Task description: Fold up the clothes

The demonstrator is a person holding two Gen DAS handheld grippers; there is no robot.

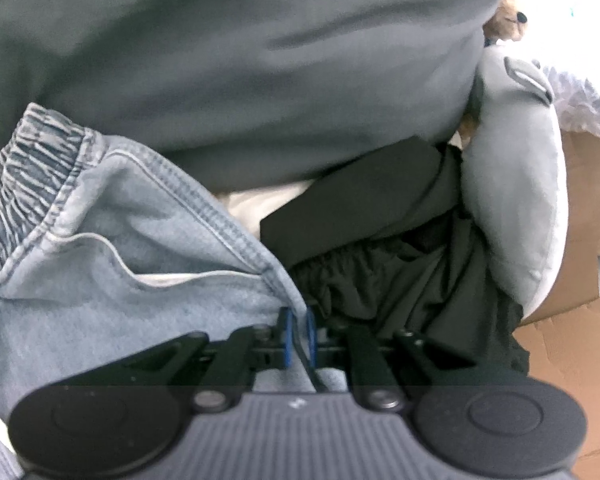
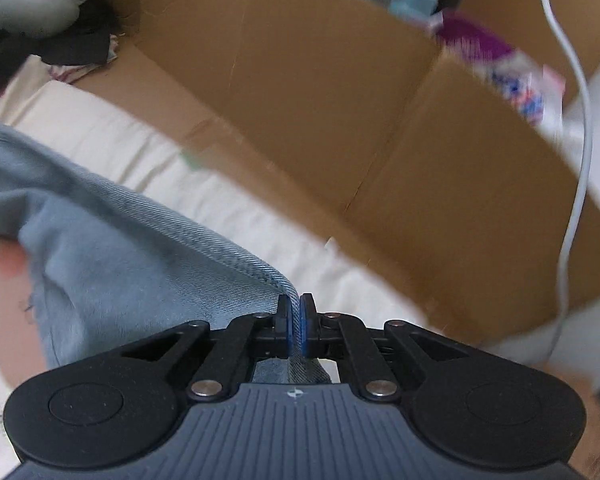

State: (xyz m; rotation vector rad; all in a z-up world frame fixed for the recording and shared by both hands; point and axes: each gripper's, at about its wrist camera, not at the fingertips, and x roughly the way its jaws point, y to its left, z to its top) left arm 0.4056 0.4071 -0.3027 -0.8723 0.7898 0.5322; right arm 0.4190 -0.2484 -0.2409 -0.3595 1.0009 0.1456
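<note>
Light blue denim shorts (image 1: 100, 248) with an elastic waistband fill the lower left of the left wrist view, and my left gripper (image 1: 298, 320) is shut on their stitched edge. In the right wrist view the same denim shorts (image 2: 112, 248) drape to the left over a cream bedsheet (image 2: 204, 188). My right gripper (image 2: 296, 308) is shut on a folded denim edge, with cloth pinched between the blue pads. Black garments (image 1: 400, 264) lie crumpled just beyond the left gripper.
A large grey pillow (image 1: 240, 64) and a grey neck pillow (image 1: 516, 184) lie beyond the black clothes. An open cardboard box (image 2: 340, 92) stands close ahead of the right gripper, with a white cable (image 2: 580, 152) hanging at its right. A brown plush toy (image 1: 508, 20) peeks out at top right.
</note>
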